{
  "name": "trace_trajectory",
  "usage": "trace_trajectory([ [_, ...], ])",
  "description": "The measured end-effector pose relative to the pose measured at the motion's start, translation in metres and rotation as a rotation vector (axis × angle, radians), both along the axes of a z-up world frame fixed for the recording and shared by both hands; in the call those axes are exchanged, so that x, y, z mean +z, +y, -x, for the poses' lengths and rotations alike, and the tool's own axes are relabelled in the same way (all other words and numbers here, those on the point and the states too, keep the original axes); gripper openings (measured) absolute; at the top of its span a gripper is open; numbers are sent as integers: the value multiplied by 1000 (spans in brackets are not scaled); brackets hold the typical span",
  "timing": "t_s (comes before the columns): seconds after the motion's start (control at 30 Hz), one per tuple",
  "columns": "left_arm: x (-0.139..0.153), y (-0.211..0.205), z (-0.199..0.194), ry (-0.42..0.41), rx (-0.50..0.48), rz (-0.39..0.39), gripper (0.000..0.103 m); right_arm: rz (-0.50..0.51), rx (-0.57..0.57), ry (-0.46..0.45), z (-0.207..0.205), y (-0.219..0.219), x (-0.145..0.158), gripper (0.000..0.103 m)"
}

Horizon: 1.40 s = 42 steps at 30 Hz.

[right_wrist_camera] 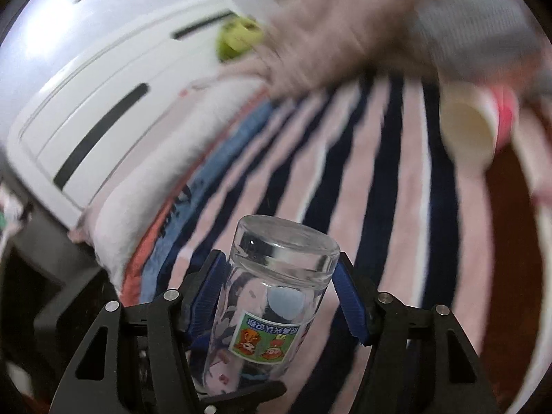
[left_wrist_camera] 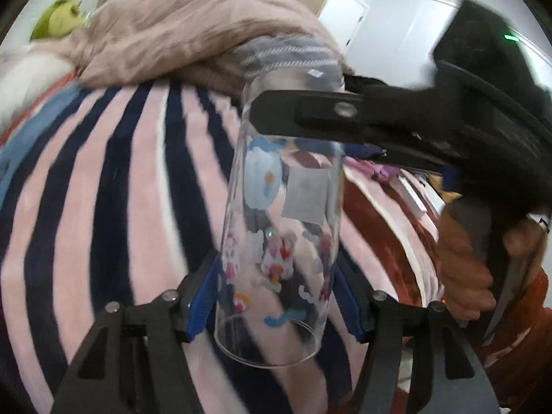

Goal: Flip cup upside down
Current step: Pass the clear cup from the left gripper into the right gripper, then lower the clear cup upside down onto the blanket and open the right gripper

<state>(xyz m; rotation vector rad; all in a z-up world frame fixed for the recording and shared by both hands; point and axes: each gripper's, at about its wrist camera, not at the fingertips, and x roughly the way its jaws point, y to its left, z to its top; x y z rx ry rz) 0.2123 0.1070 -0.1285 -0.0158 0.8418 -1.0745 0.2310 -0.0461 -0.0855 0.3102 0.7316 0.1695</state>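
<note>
A clear glass cup (left_wrist_camera: 279,227) with cartoon stickers is held in the air over a striped blanket (left_wrist_camera: 114,214). In the left wrist view its open rim is near the camera, between my left gripper's (left_wrist_camera: 276,296) blue pads (left_wrist_camera: 203,296). My right gripper (left_wrist_camera: 303,117) comes in from the right and clamps the cup near its base. In the right wrist view the cup (right_wrist_camera: 272,296) shows its thick base pointing away, between my right gripper's (right_wrist_camera: 279,293) blue pads (right_wrist_camera: 348,296). A black finger of the left gripper (right_wrist_camera: 241,395) crosses below.
A pink-and-navy striped blanket (right_wrist_camera: 345,172) covers the bed. A beige crumpled blanket (left_wrist_camera: 179,34) lies at the far side. A white paper cup (right_wrist_camera: 465,131) lies on its side at right. A white cabinet (right_wrist_camera: 86,103) stands at left. The person's hand (left_wrist_camera: 462,269) grips the right handle.
</note>
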Motion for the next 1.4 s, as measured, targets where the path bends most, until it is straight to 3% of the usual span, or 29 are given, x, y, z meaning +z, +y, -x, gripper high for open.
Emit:
trace_trajectory([
  [0.17, -7, -12, 0, -8, -29, 4, 62, 193, 62, -167, 26, 16, 12, 58],
  [0.23, -18, -11, 7, 11, -38, -27, 63, 250, 99, -178, 37, 26, 4, 57],
  [0.33, -23, 0, 26, -25, -17, -39, 65, 301, 153, -205, 64, 44, -10, 55],
  [0.47, -22, 6, 34, -51, -11, -63, 66, 288, 160, -241, 88, 61, -17, 56],
  [0.63, -23, 7, 35, -39, -14, -73, 66, 288, 140, -228, 84, 63, -15, 55],
  [0.83, -25, 9, 37, 7, -24, -108, 83, 248, 119, -206, 88, 56, -13, 56],
  [0.87, -24, 9, 37, 8, -26, -115, 85, 236, 115, -202, 88, 54, -12, 57],
  [0.93, -19, 11, 41, -5, -34, -126, 85, 210, 103, -199, 88, 50, -9, 73],
  [0.97, -17, 12, 43, -13, -35, -125, 85, 198, 100, -202, 89, 48, -7, 75],
  [1.1, -8, 19, 44, -30, -24, -109, 94, 172, 104, -205, 88, 45, 1, 77],
  [1.3, 13, 33, 51, -61, -11, -111, 94, 178, 61, -197, 92, 43, 16, 77],
  [1.4, 39, 50, 64, -95, 9, -93, 96, 158, 36, -222, 108, 38, 32, 83],
])
